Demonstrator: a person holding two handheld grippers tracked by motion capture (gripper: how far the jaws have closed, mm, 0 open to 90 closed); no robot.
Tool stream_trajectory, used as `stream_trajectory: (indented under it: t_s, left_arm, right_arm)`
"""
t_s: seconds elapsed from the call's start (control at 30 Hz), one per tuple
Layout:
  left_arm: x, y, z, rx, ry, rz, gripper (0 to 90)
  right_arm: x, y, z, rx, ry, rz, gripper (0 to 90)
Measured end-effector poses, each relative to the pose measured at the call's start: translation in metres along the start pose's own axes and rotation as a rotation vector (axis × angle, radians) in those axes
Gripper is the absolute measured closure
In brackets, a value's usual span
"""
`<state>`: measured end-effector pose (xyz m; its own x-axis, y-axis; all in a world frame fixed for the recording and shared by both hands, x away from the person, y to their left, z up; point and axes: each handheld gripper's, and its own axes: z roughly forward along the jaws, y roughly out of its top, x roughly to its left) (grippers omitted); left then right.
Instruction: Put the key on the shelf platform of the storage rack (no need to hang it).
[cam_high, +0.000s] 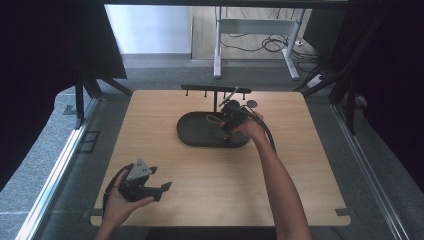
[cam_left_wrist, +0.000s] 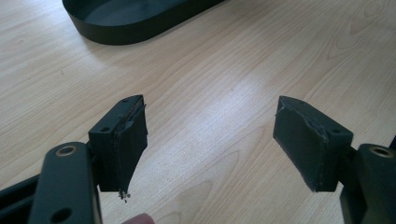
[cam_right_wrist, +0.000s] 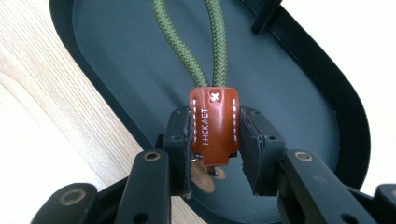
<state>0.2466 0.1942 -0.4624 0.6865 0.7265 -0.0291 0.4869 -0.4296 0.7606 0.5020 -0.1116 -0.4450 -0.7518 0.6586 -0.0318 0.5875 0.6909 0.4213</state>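
- Wooden table (cam_high: 210, 195): light wood grain, square top w/ rounded corners.
- Grey tab (cam_high: 346, 212) at the table's near right corner, another at the near left corner.
- Grey carpet floor (cam_high: 60, 145) all round the table.
- Metal rail (cam_high: 52, 177) on the floor left of the table, running diag.; a matching rail (cam_high: 372, 180) on the right.
- Black curtains (cam_high: 45, 60) at far left; more black drape (cam_high: 395, 75) at far right.
- White desk frame (cam_high: 218, 50) beyond the table, two upright legs w/ a crossbar.
- Black cables (cam_high: 272, 44) looped on the floor under that frame.
- Pale wall panel (cam_high: 147, 29) at the back left.
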Motion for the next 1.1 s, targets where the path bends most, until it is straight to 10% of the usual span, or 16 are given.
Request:
stream_trajectory:
  t_s: [1.1]
  left_arm:
    - [-0.004,0.001,0.003,0.008,-0.003,0.010,26.3]
  right_arm:
    - [0.019,-0.028,-0.041,-0.123,0.059,-0.028,53.8]
